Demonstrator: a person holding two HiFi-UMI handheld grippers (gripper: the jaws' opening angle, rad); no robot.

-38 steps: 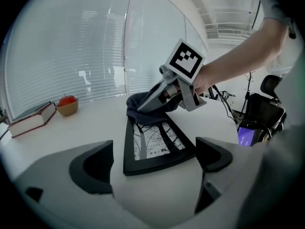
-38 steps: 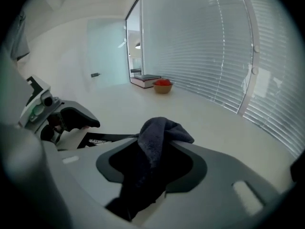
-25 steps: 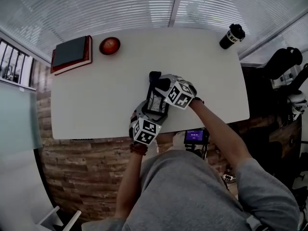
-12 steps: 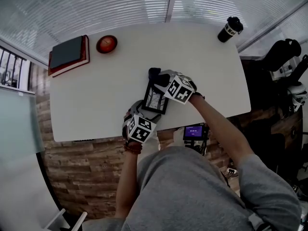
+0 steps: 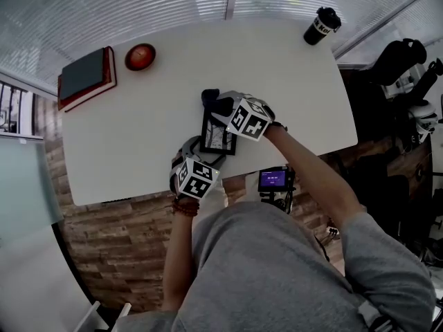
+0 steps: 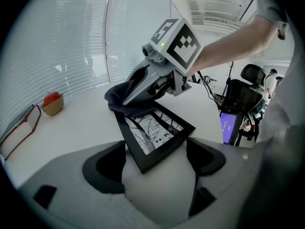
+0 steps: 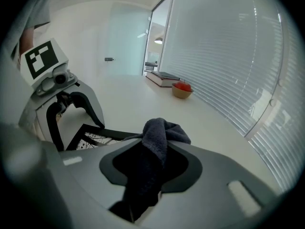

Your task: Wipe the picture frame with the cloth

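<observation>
A black picture frame (image 5: pixel 217 135) with a black-and-white print lies on the white table (image 5: pixel 138 130). My right gripper (image 5: pixel 216 106) is shut on a dark cloth (image 5: pixel 210 100) that rests on the frame's far end; the cloth (image 7: pixel 159 132) bunches between its jaws. My left gripper (image 5: pixel 204 154) is at the frame's near corner. In the left gripper view that frame (image 6: pixel 155 132) corner lies between the open jaws of my left gripper (image 6: pixel 155 159), which have just been closing; I see no pad pressing on it.
A red-covered book (image 5: pixel 84 77) and a red bowl (image 5: pixel 140 56) sit at the table's far left. A black cup (image 5: pixel 322 25) stands at the far right corner. A device with a lit purple screen (image 5: pixel 274 179) is mounted below the near edge.
My left gripper has drawn back a little toward the near table edge, along the frame's near end. The right gripper with the cloth stays on the frame's far end.
</observation>
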